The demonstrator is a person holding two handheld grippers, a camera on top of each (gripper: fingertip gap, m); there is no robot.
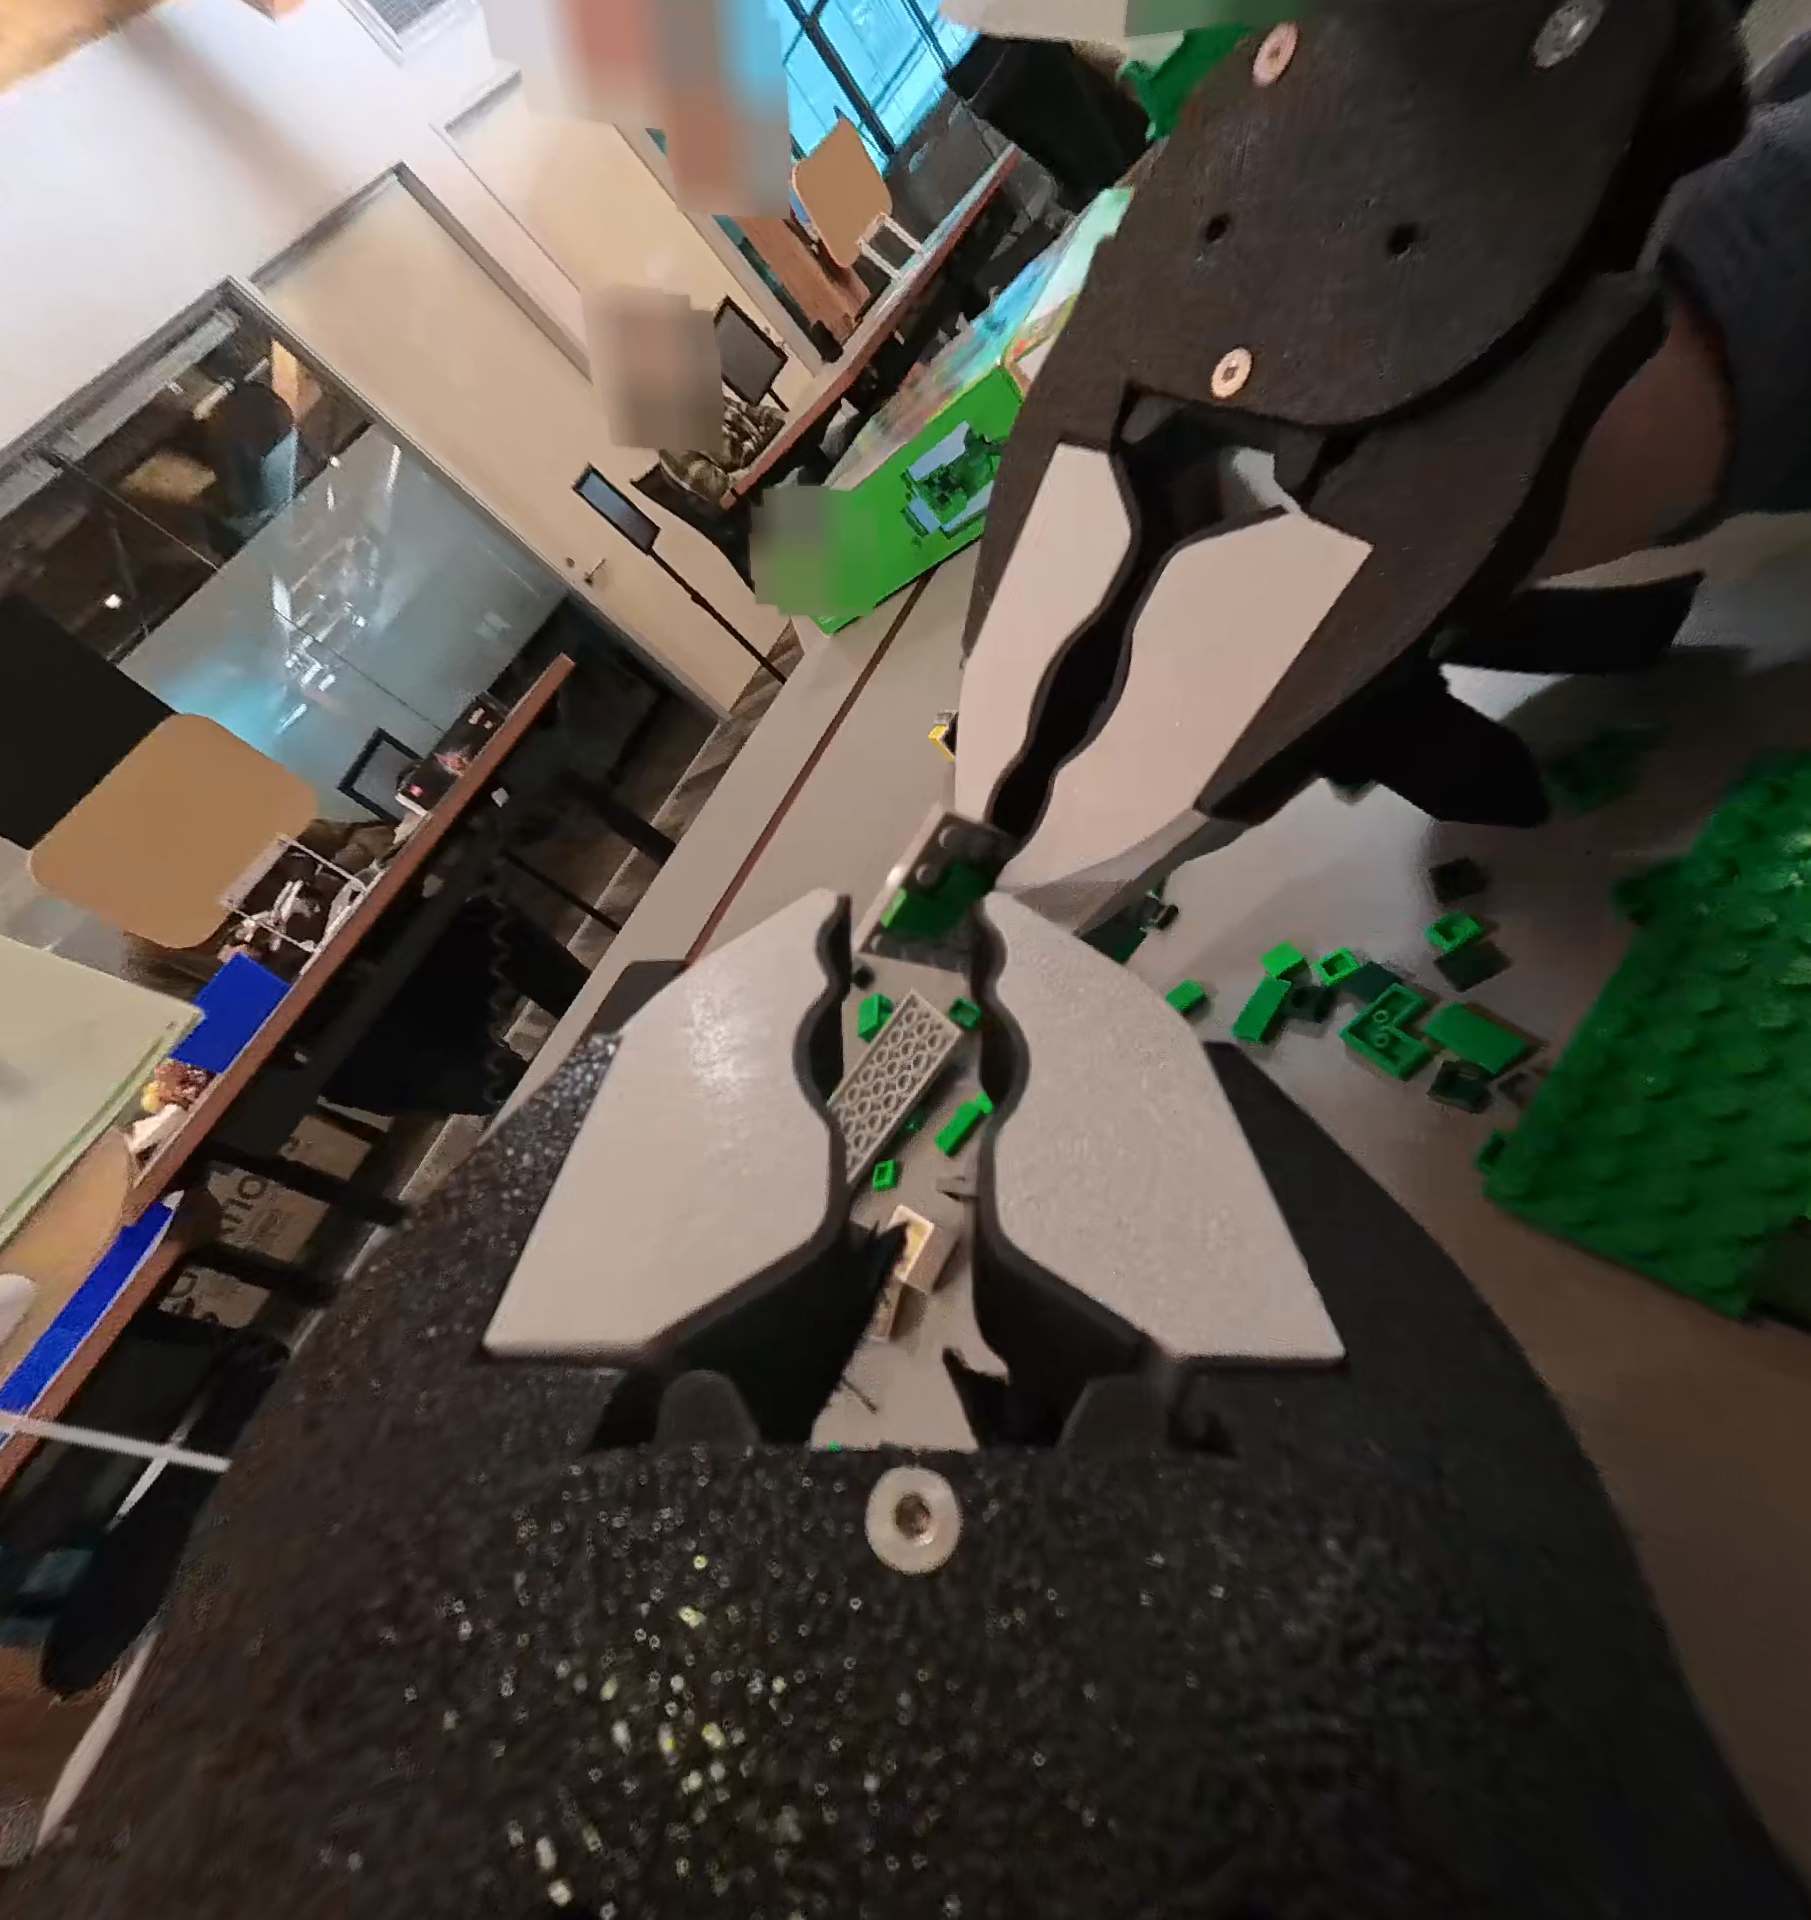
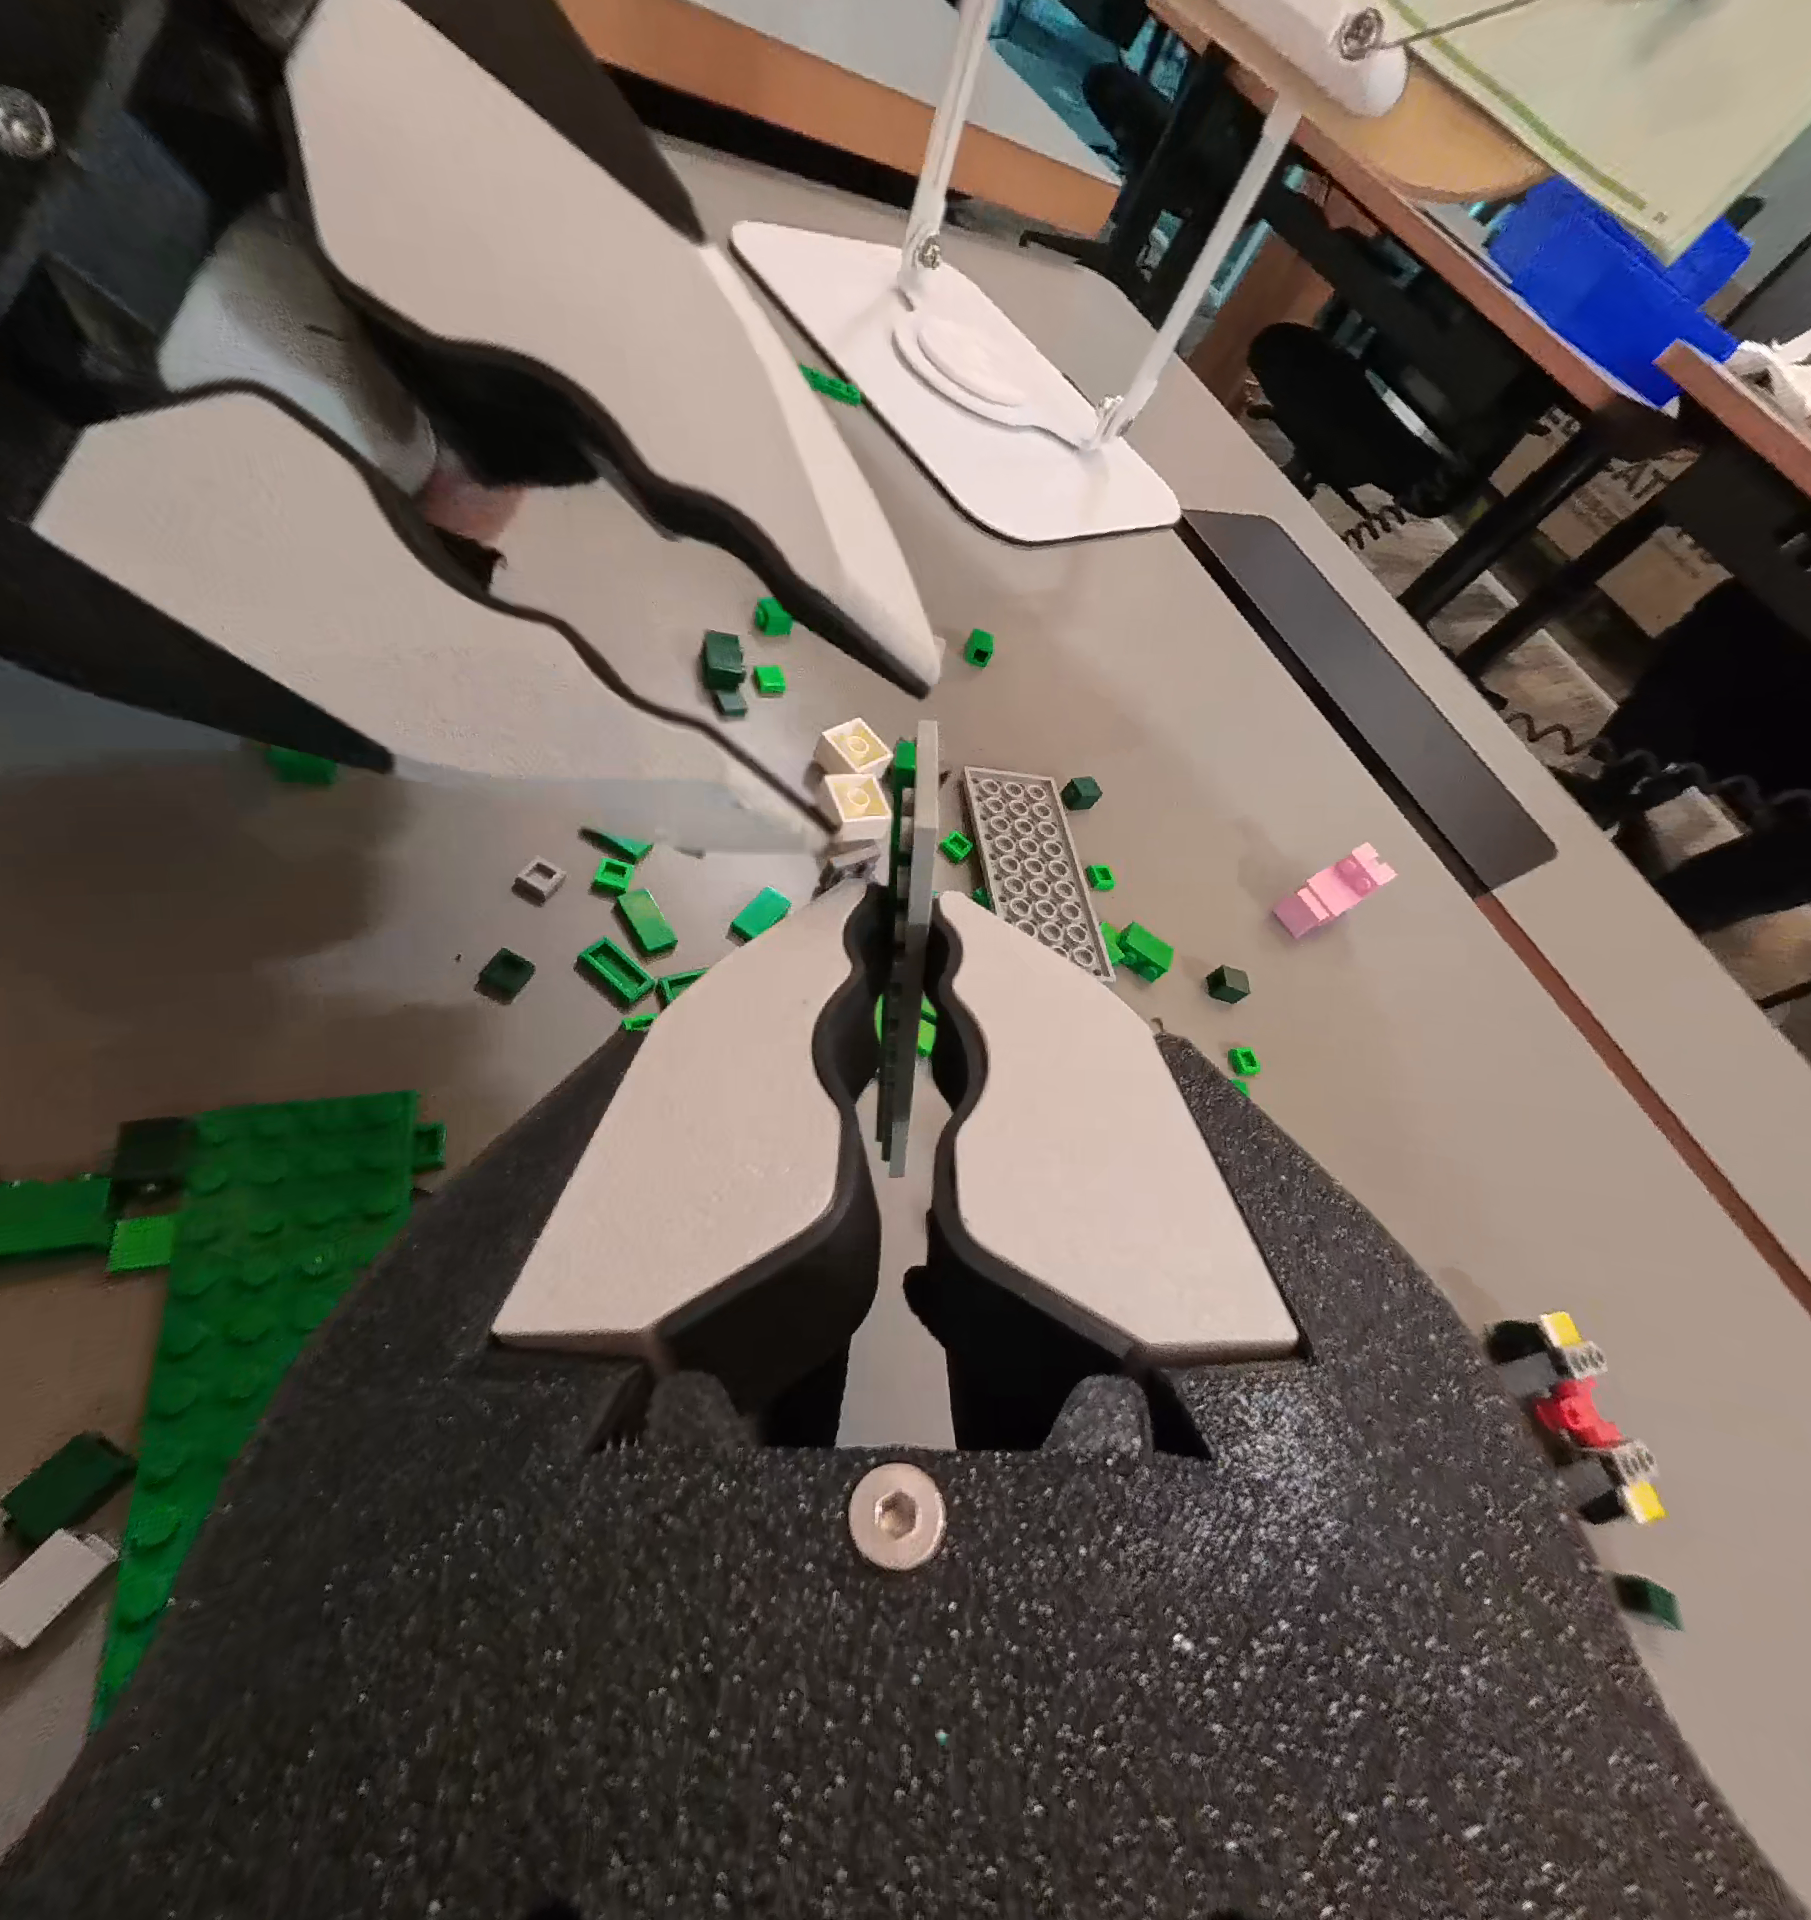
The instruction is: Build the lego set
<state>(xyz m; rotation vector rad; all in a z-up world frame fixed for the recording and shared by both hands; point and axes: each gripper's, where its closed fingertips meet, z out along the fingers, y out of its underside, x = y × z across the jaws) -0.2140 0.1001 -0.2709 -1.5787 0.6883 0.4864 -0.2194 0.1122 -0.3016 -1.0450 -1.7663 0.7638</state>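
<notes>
My right gripper (image 2: 903,904) is shut on a thin grey plate with green pieces stacked on one face (image 2: 916,831), held on edge above the table. In the left wrist view that gripper (image 1: 1000,842) comes down from the upper right with the grey and green assembly (image 1: 948,847) at its tips. My left gripper (image 1: 916,914) is partly open. Its fingertips (image 1: 839,920) stand on either side of the assembly's green end (image 1: 927,904), very close to it. In the right wrist view the left gripper (image 2: 877,764) comes in from the upper left.
A large green baseplate (image 1: 1711,1039) (image 2: 257,1247) lies on the grey table. A grey plate (image 2: 1031,873), two white bricks (image 2: 857,774) and several loose green pieces (image 1: 1400,1018) lie below the grippers. A pink piece (image 2: 1332,891), a black, red and yellow build (image 2: 1587,1423) and a white stand base (image 2: 984,384) lie nearby. Both grippers' tips are close together, under 4 cm apart.
</notes>
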